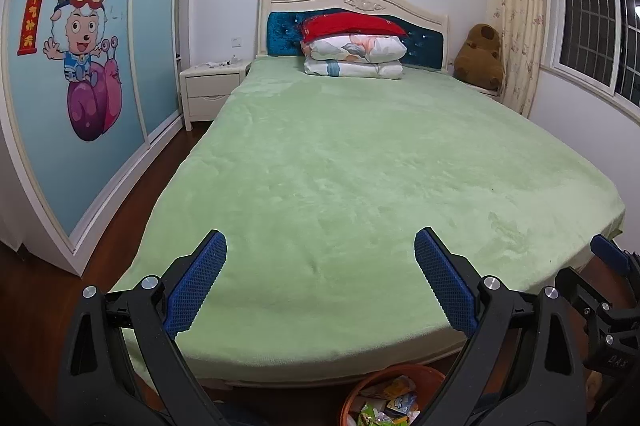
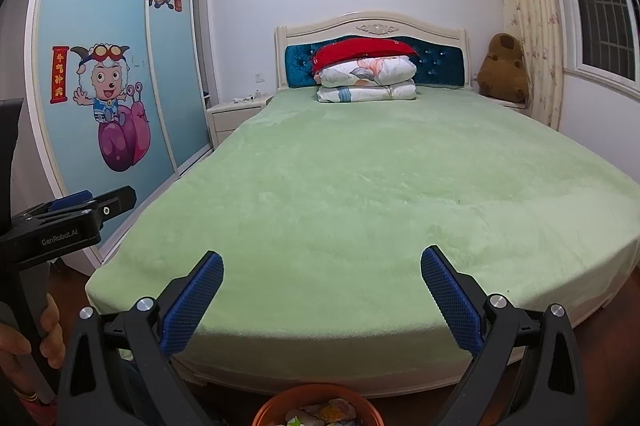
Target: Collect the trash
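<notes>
In the left wrist view, the left hand-held gripper (image 1: 320, 278) is wide open and empty above the green bed (image 1: 360, 166); below it, on the floor, an orange basket (image 1: 354, 396) holds wrappers (image 1: 394, 404). In the right wrist view, the right hand-held gripper (image 2: 322, 296) is open too, above the same basket (image 2: 272, 411) with wrappers (image 2: 320, 412).

White lettering "GenRobot.AI" is printed on the black body of the left claw (image 2: 94, 204). Left of the bed (image 2: 380, 206), the blue wardrobe door (image 2: 100, 6) carries Chinese cartoon title characters and a red vertical scroll (image 2: 59, 74).

I see a bed (image 1: 320, 166) under green blanket (image 2: 380, 186); folded quilts (image 1: 354, 60) and red pillow (image 1: 352, 25) stacked at headboard; orange bin (image 1: 394, 392) on floor (image 1: 132, 186).
</notes>
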`<state>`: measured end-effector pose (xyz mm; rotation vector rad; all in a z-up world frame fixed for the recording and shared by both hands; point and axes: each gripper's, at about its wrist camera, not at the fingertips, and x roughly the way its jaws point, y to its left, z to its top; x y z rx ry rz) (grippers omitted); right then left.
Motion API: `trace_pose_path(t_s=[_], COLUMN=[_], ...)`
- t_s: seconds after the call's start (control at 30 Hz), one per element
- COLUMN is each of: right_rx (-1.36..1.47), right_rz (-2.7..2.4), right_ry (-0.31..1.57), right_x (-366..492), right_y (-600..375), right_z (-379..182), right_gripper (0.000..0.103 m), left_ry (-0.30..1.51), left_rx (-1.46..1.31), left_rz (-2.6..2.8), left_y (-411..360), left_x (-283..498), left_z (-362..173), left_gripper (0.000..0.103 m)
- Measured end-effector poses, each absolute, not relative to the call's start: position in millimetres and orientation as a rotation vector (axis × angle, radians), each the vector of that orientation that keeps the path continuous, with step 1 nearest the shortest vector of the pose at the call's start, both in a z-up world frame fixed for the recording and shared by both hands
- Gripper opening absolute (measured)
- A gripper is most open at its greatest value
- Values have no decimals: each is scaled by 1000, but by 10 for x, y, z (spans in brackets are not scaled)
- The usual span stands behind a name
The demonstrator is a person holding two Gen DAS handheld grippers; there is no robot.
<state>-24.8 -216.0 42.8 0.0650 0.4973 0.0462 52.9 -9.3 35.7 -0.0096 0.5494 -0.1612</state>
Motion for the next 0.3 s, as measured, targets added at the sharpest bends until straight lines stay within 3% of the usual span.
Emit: trace_pose_path(t_s=[0.3], right_rx=[71], right_rz=[46], right_ry=[499], right_x=[-259], right_y=[-2176], right_z=[419], right_gripper=[97], left_ry=[555], left_rx=[-6], left_rz=[-167], left_y=[-101], left_x=[525], left_z=[352], left_gripper=[93])
